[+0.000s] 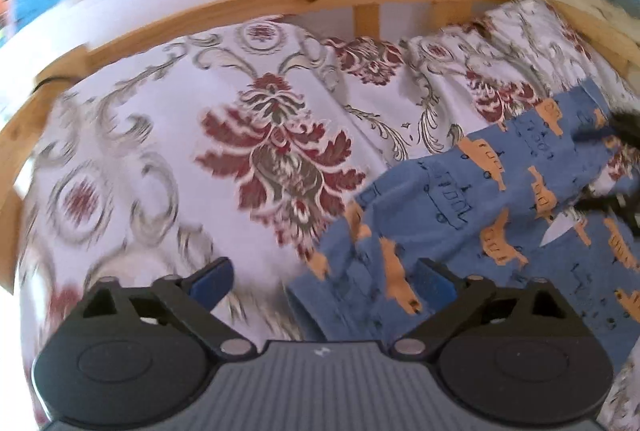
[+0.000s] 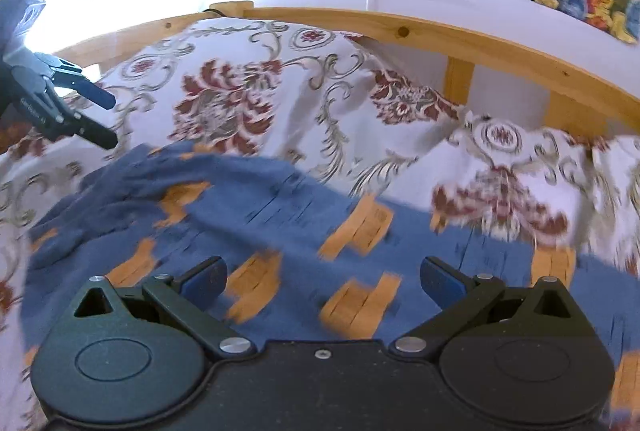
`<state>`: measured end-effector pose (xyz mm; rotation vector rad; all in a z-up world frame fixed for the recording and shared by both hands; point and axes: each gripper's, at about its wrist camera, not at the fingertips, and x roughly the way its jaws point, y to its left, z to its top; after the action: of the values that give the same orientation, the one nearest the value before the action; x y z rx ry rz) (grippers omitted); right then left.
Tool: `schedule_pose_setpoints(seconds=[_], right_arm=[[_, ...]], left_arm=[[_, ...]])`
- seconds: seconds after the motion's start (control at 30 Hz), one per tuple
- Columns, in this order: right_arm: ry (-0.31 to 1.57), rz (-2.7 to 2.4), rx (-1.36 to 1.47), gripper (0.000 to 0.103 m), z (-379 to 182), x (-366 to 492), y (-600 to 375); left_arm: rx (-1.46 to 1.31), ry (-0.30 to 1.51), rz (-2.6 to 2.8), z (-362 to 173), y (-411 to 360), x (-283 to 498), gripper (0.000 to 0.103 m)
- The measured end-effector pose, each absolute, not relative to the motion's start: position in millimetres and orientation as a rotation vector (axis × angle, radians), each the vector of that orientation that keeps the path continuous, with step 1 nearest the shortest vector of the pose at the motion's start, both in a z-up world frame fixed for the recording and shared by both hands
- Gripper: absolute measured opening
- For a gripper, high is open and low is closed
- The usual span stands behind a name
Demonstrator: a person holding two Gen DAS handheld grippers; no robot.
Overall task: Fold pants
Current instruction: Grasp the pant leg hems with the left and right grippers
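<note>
Your left gripper (image 1: 324, 283) stands with its jaws spread wide and nothing between them; it hovers over the patterned bedspread (image 1: 160, 135), and the near edge of the pants (image 1: 460, 199) lies just under its right finger and runs off to your right; so from this hand the cloth sits to the right and a little ahead. Your right gripper (image 2: 322, 279) is likewise wide apart and empty; it sits directly above the pants (image 2: 280, 199), blue cloth filling the gap between its fingers, so this hand looks the nearer one. In the right wrist view the garment's long axis appears to run across, left to right, with a rumpled end (image 2: 100, 187) toward the left gripper (image 2: 106, 119), which hangs near that end but apart from it. The wooden bed rail (image 2: 440, 31) lies beyond. Both views are blurred, so I cannot tell waistband from cuffs.
</note>
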<state>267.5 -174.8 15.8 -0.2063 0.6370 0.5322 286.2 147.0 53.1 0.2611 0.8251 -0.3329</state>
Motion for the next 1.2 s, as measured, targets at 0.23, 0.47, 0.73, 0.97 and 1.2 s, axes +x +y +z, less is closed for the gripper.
schedule_pose_setpoints(seconds=[0.23,0.47,0.73,0.97,1.2], right_arm=[[0.686,0.623,-0.239,0.098,13,356,-150],[0.811,0.695,-0.364,0.083,2,404,-142],[0.872,0.694,-0.3,0.077,-2,420,-173],[0.891,0.739,-0.344,0.054,-8,422,-167],[0.868,0.667,-0.409,0.006,-10,422,-167]], left_arm=[[0.273,0.987,-0.547,36,151,337,0.065],[0.291,1.196,-0.675,15,159,366,0.068],[0.119,1.256,-0.66,13,176,395,0.053],[0.136,1.283,-0.668,4,169,395,0.014],[0.168,1.225,-0.592,10,166,389,0.004]])
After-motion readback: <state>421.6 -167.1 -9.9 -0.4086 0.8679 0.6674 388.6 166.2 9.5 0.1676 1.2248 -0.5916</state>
